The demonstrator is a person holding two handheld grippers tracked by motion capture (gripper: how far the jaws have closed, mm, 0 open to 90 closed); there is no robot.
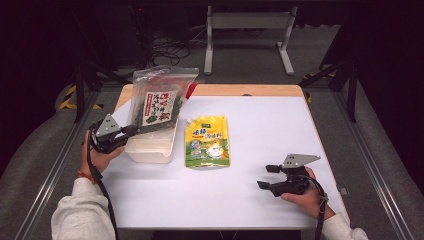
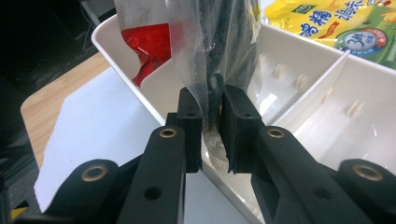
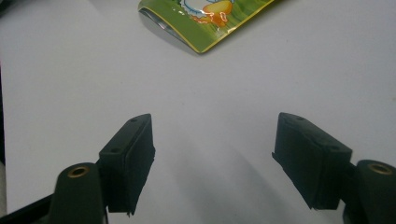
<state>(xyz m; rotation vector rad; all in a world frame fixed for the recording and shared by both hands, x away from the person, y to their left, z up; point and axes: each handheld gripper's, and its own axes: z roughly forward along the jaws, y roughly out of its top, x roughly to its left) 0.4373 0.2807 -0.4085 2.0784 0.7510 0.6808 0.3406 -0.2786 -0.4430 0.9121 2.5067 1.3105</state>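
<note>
A clear plastic bag (image 1: 157, 97) with dark contents and a red and white label stands upright in a white divided bin (image 1: 150, 150) at the table's left. My left gripper (image 1: 134, 129) reaches in from the left and is shut on the bag's lower edge. In the left gripper view the bag (image 2: 210, 51) is pinched between the two pads, over the bin's wall (image 2: 299, 60). A yellow-green pouch (image 1: 207, 141) lies flat just right of the bin. My right gripper (image 1: 267, 176) rests open near the table's front right, with nothing between its jaws (image 3: 212, 158); the pouch's corner (image 3: 205, 14) lies ahead of it.
A white mat (image 1: 260, 125) covers the wooden table. A white metal stand (image 1: 247, 22) and cables sit on the floor beyond the far edge. Metal rails run along both sides of the table.
</note>
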